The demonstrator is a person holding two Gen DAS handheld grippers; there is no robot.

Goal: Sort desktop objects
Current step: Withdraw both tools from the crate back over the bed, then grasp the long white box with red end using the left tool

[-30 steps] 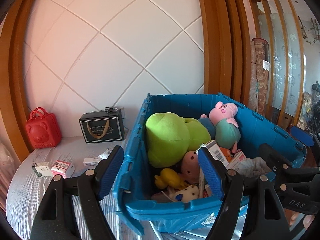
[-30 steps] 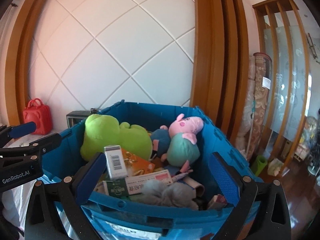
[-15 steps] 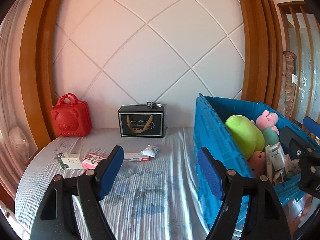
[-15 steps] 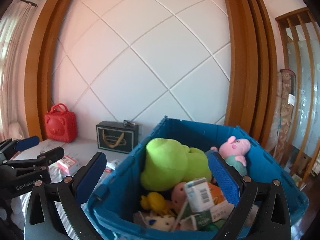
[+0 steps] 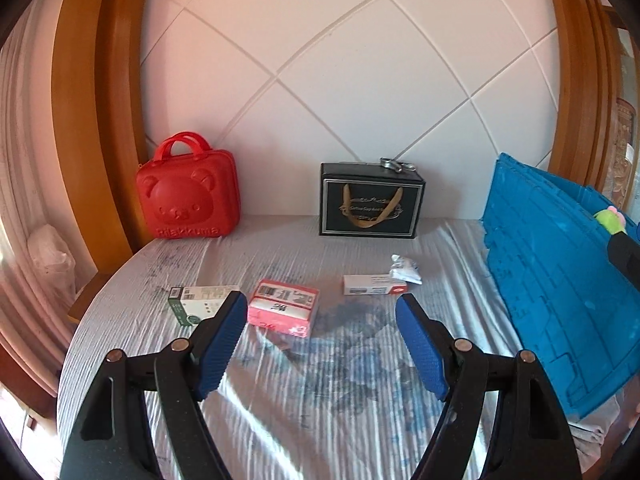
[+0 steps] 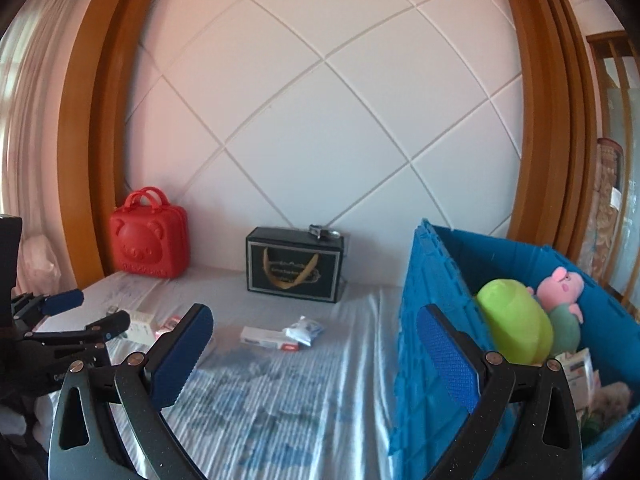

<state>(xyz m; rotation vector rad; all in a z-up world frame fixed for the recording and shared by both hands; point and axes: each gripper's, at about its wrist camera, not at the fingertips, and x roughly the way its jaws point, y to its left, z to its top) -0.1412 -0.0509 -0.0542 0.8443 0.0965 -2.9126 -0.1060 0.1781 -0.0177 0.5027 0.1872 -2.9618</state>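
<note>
My left gripper (image 5: pixel 320 304) is open and empty over the striped tablecloth. Just beyond its fingertips lie a green-and-white box (image 5: pixel 200 304), a pink box (image 5: pixel 284 306), a flat white-and-red box (image 5: pixel 374 285) and a white sachet (image 5: pixel 405 270). The right gripper (image 6: pixel 314 316) is open too, holding nothing, and sits beside the blue crate (image 6: pixel 432 280). A green plush (image 6: pixel 516 320) and a pink pig plush (image 6: pixel 560 292) lie in the crate with some cartons. The right wrist view shows the left gripper (image 6: pixel 98 311) at its left edge.
A red bear-face case (image 5: pixel 188 192) and a black gift box (image 5: pixel 370 202) stand against the white quilted wall. The blue crate (image 5: pixel 552 280) fills the table's right side. The round table edge curves off at the left, with curtains beyond it.
Both grippers have swung left, from above the crate to over the tablecloth. The crate has slid to the right of both views and the small boxes have come near. Both stayed open.
</note>
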